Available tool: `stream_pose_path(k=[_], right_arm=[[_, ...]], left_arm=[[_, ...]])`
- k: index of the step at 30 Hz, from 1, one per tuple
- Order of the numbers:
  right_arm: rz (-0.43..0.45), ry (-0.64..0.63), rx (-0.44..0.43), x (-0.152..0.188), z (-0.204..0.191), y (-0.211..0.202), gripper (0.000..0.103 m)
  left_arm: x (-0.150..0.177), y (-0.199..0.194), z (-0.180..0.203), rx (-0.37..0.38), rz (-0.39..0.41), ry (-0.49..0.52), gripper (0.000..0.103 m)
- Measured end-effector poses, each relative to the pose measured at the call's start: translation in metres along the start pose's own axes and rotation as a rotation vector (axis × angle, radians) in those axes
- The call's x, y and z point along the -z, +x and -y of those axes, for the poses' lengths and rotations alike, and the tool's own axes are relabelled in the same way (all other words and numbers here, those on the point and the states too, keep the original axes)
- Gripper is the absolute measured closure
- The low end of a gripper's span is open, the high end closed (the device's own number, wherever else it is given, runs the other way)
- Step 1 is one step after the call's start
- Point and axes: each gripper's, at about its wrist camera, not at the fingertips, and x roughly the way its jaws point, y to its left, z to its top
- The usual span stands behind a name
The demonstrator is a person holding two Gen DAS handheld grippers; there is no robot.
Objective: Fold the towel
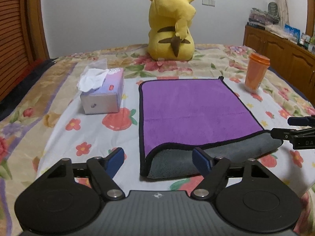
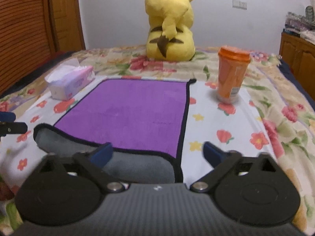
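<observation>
Far left on the flowered bedspread (image 1: pixel 59 106): a tissue box (image 1: pixel 102 92). Just right of it, lying flat, the towel (image 1: pixel 193 106), purple side up, near edge turned over to show grey. Left gripper (image 1: pixel 158 158) wide open, empty, near the towel's near left corner. Right gripper (image 2: pixel 158 153) spread wide too, empty, straddling the near right corner. Further right, an orange cup (image 2: pixel 232 74), upright. Behind, a yellow plush toy (image 1: pixel 171 23).

You are working in a home bedroom: a bed (image 1: pixel 59 118) with a floral sheet, a yellow plush toy (image 1: pixel 171 23) at its far end, and wooden cabinets (image 1: pixel 275 49) beside the bed.
</observation>
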Motion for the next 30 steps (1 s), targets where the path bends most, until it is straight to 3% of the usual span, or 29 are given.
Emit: stream_pose_path(k=[6, 15, 30], right_arm=[[-0.069, 0.013, -0.027, 0.006, 0.002, 0.009, 0.015], [-0.122, 0.038, -0.064, 0.008, 0.006, 0.017, 0.020], [-0.157, 0.090, -0.101, 0.010, 0.012, 0.021, 0.030]], left_arm=[[0.003, 0.012, 0.001, 0.002, -0.023, 0.017, 0.029], [0.004, 0.024, 0.002, 0.002, -0.041, 0.034, 0.043], [0.005, 0.033, -0.006, 0.053, -0.068, -0.041, 0.065]])
